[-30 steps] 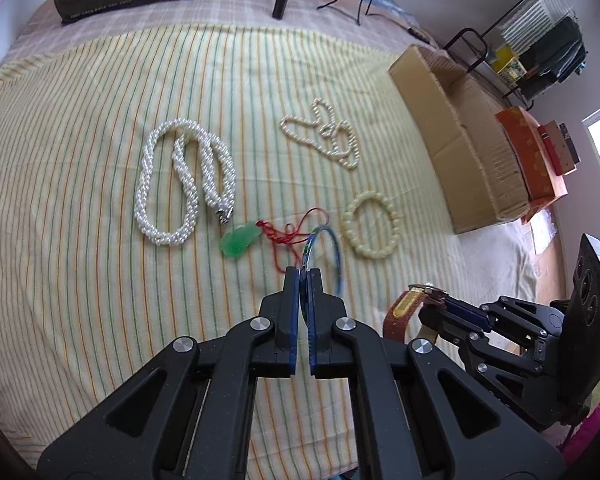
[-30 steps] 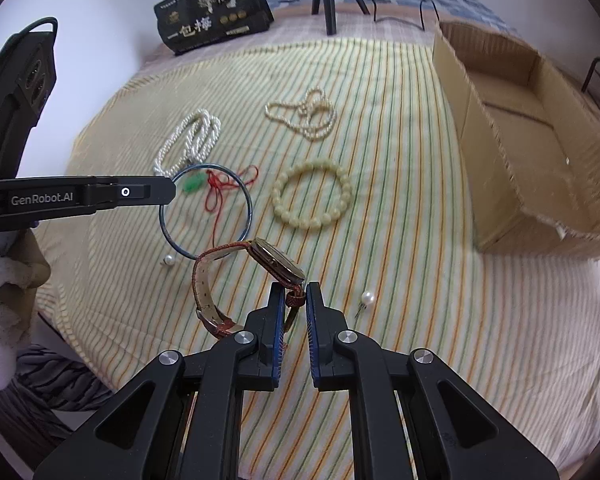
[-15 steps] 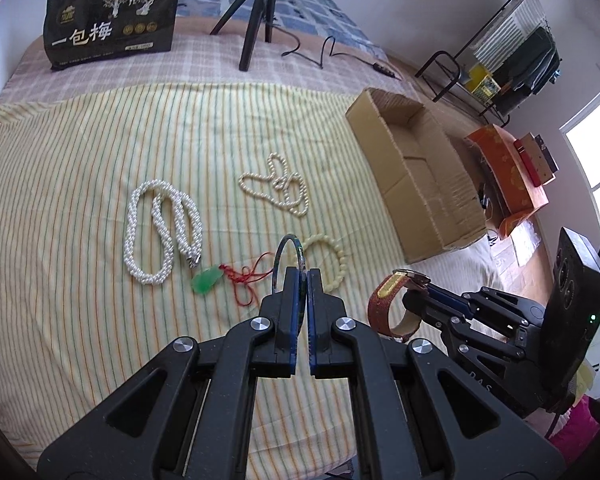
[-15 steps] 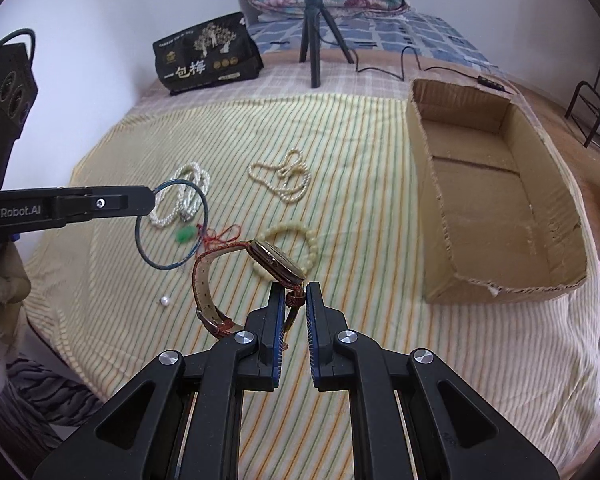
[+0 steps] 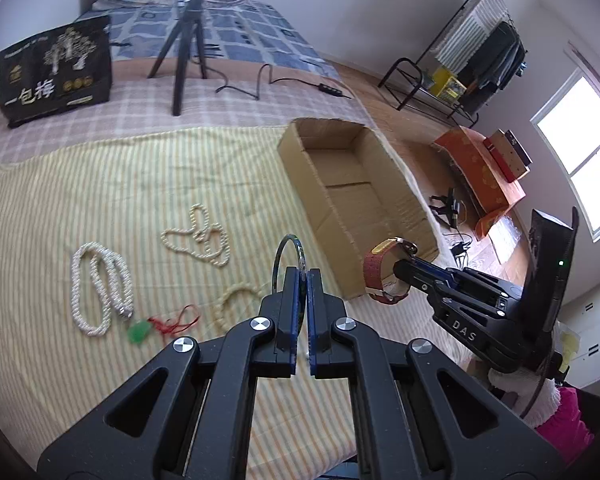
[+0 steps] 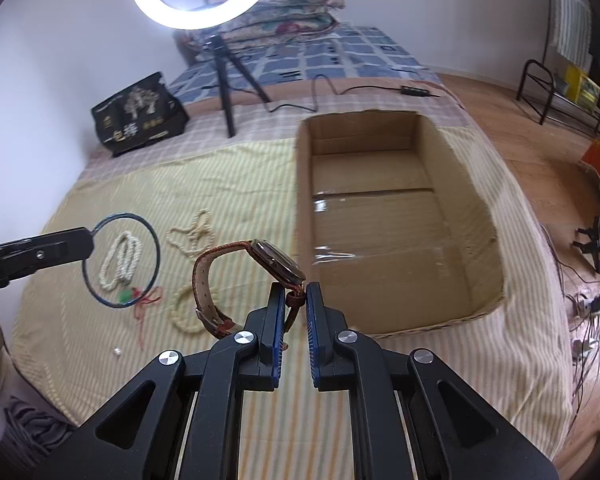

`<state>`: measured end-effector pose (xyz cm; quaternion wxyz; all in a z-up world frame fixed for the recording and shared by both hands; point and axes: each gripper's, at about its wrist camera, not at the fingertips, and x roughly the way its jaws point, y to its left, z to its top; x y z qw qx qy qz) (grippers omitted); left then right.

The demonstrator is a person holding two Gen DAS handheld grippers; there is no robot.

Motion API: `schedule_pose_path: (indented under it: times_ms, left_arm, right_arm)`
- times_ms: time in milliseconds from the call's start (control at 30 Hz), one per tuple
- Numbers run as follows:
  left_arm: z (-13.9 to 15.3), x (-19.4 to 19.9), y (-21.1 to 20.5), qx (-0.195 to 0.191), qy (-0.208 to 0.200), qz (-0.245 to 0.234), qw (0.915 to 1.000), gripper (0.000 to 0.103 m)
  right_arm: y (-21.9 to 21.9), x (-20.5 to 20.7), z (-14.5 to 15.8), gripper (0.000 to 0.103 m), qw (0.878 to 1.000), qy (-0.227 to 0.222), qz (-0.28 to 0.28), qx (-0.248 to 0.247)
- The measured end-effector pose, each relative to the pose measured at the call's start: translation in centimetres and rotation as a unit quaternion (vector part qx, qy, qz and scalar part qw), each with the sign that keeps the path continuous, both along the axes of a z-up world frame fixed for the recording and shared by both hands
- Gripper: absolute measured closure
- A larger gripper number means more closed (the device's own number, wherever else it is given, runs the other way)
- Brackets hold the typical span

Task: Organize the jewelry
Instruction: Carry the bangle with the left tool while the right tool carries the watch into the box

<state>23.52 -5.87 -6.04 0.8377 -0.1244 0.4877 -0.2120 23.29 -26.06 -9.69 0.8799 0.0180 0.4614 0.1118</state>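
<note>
Jewelry is in the air on both sides: the right gripper (image 6: 291, 294) has its jaws closed on the strap of a brown-strapped wristwatch (image 6: 236, 276), held above the striped bed cover (image 6: 236, 168) just short of the near wall of the open cardboard box (image 6: 380, 216). The left gripper (image 5: 303, 276) has its jaws pinched nearly together on a thin blue bangle (image 5: 288, 258), also lifted clear of the bed and left of the box.

Both pieces look bound for the box, so the carry should go over the near cardboard wall with room to spare, since the dangling strap loop could catch the edge. Lowering each piece close to the box floor before parting the jaws would keep the watch face from knocking and the bangle from rolling. Taking the watch in first seems sensible, as the right gripper is nearer.

Left on the bed are a white pearl necklace (image 5: 98, 284), a cream beaded necklace (image 5: 200, 236), a green pendant on red cord (image 5: 140, 330), a pale bead bracelet (image 6: 184, 312) and a loose pearl (image 6: 117, 352).
</note>
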Motion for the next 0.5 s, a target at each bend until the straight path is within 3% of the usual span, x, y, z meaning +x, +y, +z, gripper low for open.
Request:
schedule_pose_path:
  times_ms: [267,500]
  left_arm:
    - [1.3,2.6,-5.1,-0.019,-0.02,-0.025,0.9993,0.102]
    - [0.8,5.7,-9.0,-0.024,-0.023,-0.034,0.9989,0.102]
  right_arm:
    - [-3.9,1.3,-0.4,0.094,0.999,0.005,-0.044,-0.01]
    - [-6.8,2.8,-0.8,0.094,0.997,0.013,-0.069,-0.014]
